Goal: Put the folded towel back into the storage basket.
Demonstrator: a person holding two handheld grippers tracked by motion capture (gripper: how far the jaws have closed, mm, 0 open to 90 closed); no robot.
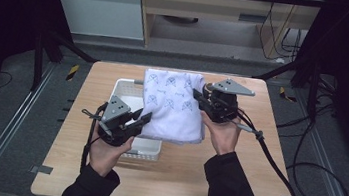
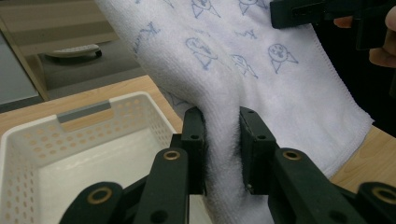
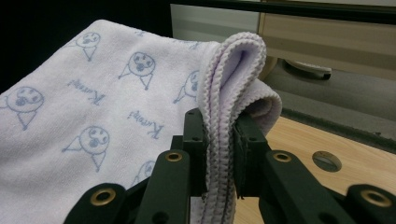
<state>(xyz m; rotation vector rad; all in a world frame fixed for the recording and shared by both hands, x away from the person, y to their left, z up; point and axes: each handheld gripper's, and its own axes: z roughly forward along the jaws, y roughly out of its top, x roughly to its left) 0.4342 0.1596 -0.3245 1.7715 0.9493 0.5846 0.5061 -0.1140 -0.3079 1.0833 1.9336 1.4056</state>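
Note:
A folded white towel [image 1: 174,107] with blue cartoon prints hangs stretched between my two grippers above the table. My left gripper [image 1: 145,119] is shut on its near left edge; in the left gripper view the towel [image 2: 261,74] bunches between the jaws of that gripper [image 2: 222,149]. My right gripper [image 1: 198,97] is shut on the towel's far right edge. In the right gripper view the layered hem of the towel [image 3: 93,116] is pinched by that gripper [image 3: 219,154]. A white perforated basket [image 1: 122,87] sits on the table under the towel's left side.
The basket [image 2: 42,140] looks empty inside. The wooden table [image 1: 233,181] has bare room at the front and right. Black cables [image 1: 275,166] trail off the right side. A cabinet and floor lie beyond the far edge.

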